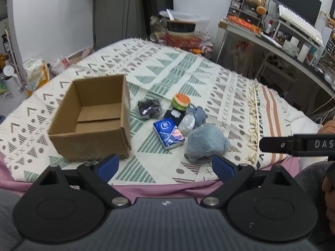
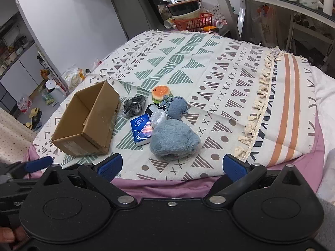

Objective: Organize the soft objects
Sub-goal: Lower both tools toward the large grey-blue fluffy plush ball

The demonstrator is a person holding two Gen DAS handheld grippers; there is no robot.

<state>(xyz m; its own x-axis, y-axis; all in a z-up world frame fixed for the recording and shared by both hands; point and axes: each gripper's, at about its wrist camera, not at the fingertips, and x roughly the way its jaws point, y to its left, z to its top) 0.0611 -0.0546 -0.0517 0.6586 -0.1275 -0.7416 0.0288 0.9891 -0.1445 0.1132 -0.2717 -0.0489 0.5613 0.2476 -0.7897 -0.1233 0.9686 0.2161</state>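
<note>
An empty cardboard box (image 1: 92, 115) (image 2: 88, 121) stands open on the patterned blanket (image 1: 188, 67) (image 2: 209, 67). To its right lies a cluster of soft things: a big blue plush (image 1: 206, 143) (image 2: 174, 139), a blue tissue pack (image 1: 168, 133) (image 2: 142, 129), a black bagged bundle (image 1: 149, 108) (image 2: 134, 104), a burger plush (image 1: 181, 101) (image 2: 161, 93), a smaller blue plush (image 1: 197, 114) (image 2: 177, 107) and a clear-wrapped item (image 1: 186, 122) (image 2: 158, 117). My left gripper (image 1: 165, 168) is open near the bed's front edge. My right gripper (image 2: 172, 166) is open just short of the big plush.
The bed's purple sheet edge (image 1: 159, 188) lies just under both grippers. A cluttered desk (image 1: 278, 41) stands at the right, bowls and a red basket (image 2: 193, 21) behind the bed, and bags and bottles (image 1: 35, 75) on the floor at left.
</note>
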